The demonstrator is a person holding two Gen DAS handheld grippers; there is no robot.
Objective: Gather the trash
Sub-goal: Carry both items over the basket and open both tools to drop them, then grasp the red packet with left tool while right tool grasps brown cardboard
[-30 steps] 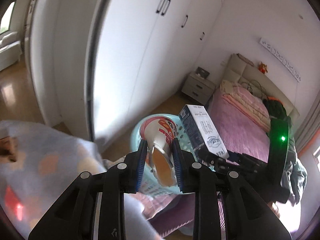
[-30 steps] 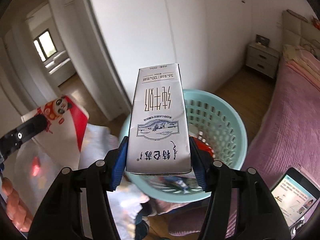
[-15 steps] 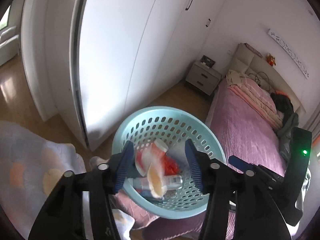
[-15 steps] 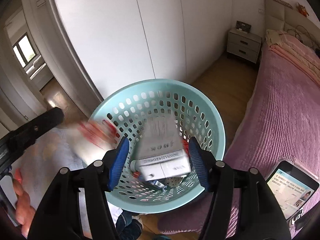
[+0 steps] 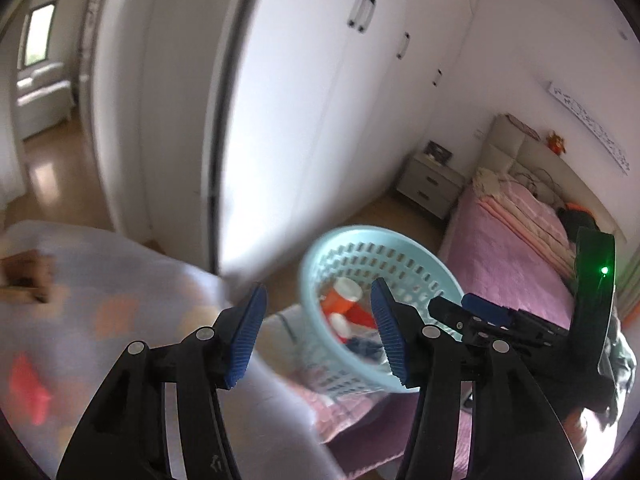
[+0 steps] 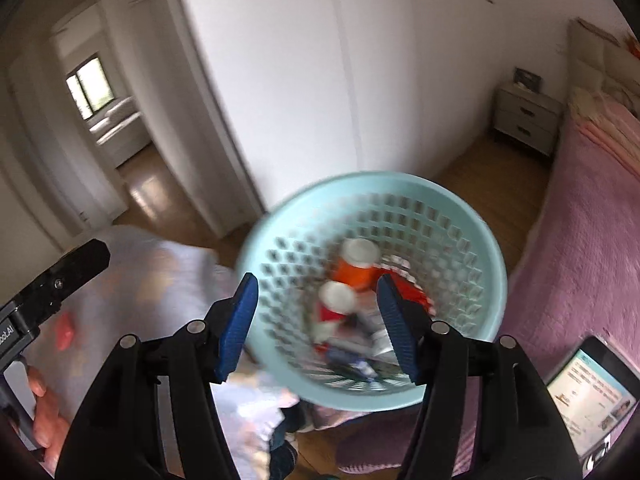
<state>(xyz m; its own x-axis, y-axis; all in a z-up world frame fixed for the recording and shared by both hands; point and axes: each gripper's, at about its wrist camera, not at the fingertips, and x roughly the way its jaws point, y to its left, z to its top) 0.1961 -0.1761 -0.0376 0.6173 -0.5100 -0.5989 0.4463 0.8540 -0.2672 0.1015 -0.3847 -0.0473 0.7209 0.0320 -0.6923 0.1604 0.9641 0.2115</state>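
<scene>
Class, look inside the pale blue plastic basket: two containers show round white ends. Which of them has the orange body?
The farther one, lying deeper in the basket toward the wardrobe. The nearer white-ended container has a red and white body.

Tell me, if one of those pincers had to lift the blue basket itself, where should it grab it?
Probably the rim. The basket is a wide, round tub, far broader than the open right gripper can span, so its body is out. Its thin rolled edge could fit between the fingers. Come from above at the near side, one finger inside, one outside. The trash inside lies low, clear of that edge.
</scene>
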